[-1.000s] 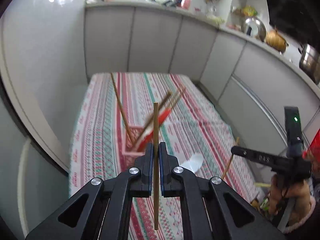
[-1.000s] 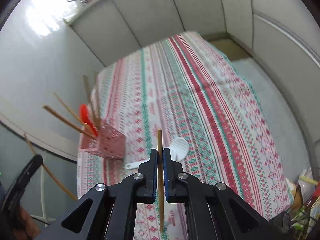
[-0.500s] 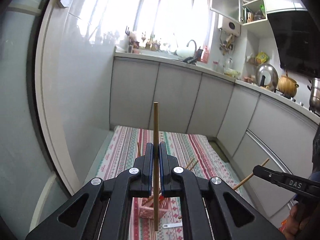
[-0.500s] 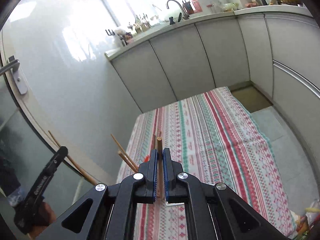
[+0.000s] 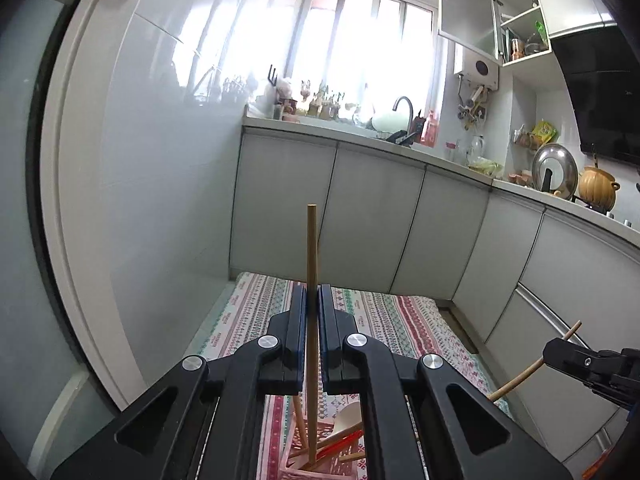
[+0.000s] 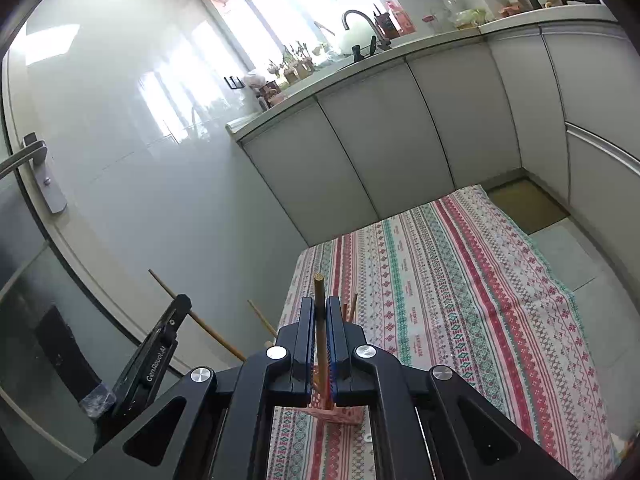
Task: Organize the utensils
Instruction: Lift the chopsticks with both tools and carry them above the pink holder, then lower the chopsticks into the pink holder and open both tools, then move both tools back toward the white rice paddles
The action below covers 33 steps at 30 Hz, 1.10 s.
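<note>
My left gripper (image 5: 312, 300) is shut on a wooden chopstick (image 5: 311, 240) that stands upright between the pads. Its lower end hangs over a pink mesh basket (image 5: 320, 466) holding several chopsticks and a red spoon (image 5: 340, 442). My right gripper (image 6: 319, 312) is shut on another wooden chopstick (image 6: 319, 286), also upright. The pink basket (image 6: 344, 414) shows just below its jaws, mostly hidden. Each gripper appears in the other's view: the right one (image 5: 576, 360) low at the right, the left one (image 6: 160, 352) low at the left, each with its stick.
A striped red, green and white tablecloth (image 6: 460, 300) covers the table. A white spoon (image 5: 348, 416) lies just behind the basket. Grey cabinets (image 5: 360, 208) run behind and to the right, under a counter with a sink tap (image 5: 404, 106). A glossy wall and door frame stand at left.
Both grippers have risen and tipped upward, so the views swung from the tabletop to the cabinets and window. The basket slid to the bottom of each view. Both chopsticks stay gripped.
</note>
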Motion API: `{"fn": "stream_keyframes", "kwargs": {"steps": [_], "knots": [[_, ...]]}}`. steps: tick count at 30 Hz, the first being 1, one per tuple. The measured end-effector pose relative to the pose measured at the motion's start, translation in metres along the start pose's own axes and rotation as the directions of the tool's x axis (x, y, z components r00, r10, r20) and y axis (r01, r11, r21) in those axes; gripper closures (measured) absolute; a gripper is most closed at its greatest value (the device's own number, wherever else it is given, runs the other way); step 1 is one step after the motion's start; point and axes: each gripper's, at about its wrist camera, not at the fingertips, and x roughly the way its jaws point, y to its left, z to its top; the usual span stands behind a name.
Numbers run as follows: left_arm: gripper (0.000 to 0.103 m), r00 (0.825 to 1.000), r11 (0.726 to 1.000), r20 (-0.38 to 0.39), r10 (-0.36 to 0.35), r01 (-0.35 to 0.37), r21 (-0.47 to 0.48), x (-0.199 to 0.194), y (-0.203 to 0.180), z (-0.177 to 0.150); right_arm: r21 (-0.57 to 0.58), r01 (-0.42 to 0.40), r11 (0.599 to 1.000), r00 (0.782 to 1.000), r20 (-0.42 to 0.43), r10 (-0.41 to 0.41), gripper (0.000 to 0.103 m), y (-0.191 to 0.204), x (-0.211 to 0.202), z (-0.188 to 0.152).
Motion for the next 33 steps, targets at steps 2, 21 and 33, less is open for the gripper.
{"fn": "stream_keyframes", "kwargs": {"steps": [2, 21, 33], "knots": [[0.098, 1.0, 1.0, -0.008, 0.003, -0.003, 0.027, 0.013, -0.002, -0.007, -0.013, 0.01, 1.0, 1.0, -0.008, -0.01, 0.098, 0.0, 0.01, -0.004], [0.086, 0.966, 0.995, -0.242, -0.092, 0.1, 0.022, 0.057, -0.005, -0.034, -0.008, -0.022, 1.0, 0.985, -0.171, 0.021, 0.082, -0.01, 0.052, -0.029], [0.027, 0.899, 0.995, -0.428, -0.09, 0.103, 0.006, 0.003, 0.003, -0.032, 0.036, 0.044, 0.998, 0.985, -0.167, -0.037, 0.042, -0.05, 0.0, -0.014]]}}
